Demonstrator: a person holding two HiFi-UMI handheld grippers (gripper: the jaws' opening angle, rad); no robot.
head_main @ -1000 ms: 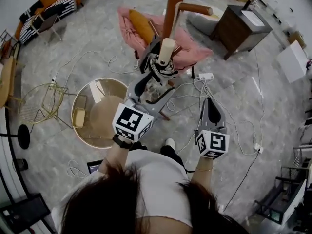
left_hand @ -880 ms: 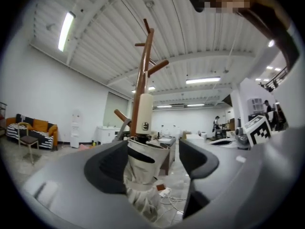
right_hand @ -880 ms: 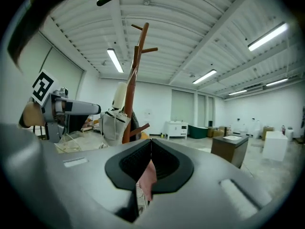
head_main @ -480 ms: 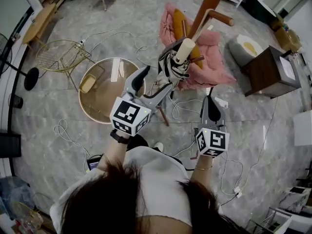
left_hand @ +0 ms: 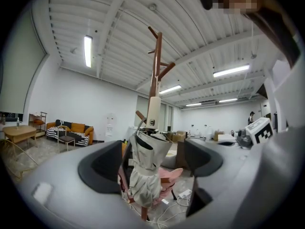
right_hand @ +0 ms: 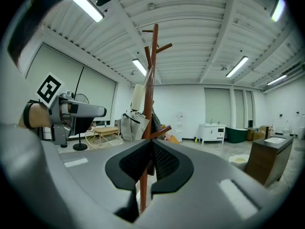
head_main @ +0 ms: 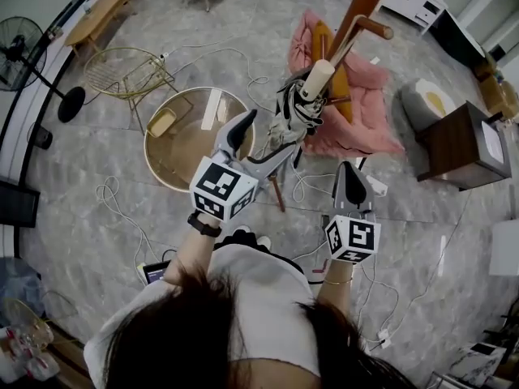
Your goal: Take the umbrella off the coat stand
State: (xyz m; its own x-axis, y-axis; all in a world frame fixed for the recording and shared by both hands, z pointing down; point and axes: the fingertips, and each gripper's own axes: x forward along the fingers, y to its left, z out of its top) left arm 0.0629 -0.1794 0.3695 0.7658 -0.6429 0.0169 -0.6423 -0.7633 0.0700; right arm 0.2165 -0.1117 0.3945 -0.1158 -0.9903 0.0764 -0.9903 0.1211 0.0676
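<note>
A folded grey-and-white umbrella (head_main: 290,120) with a cream handle (head_main: 318,78) hangs upright on the reddish-brown coat stand (head_main: 363,10). My left gripper (head_main: 261,143) points level at its lower part, and its jaws have just been opening. In the left gripper view the umbrella (left_hand: 147,171) shows between the wide-spread pads (left_hand: 106,168) of my left gripper (left_hand: 153,163), and neither pad presses on it. My right gripper (head_main: 350,186) is shut and empty, to the right and short of the stand. In the right gripper view the stand's pole (right_hand: 153,80) rises behind the closed jaws of my right gripper (right_hand: 150,163).
A round glass table (head_main: 158,164) and a wire chair (head_main: 122,71) lie to the left. A pink cushioned seat (head_main: 365,124) sits at the stand's foot, with a dark cabinet (head_main: 466,148) to the right. Cables (head_main: 122,209) trail over the floor.
The left jaws have spread wider around the umbrella's lower part. The view has swung, so the stand and umbrella now sit further right. The right gripper stays shut.
</note>
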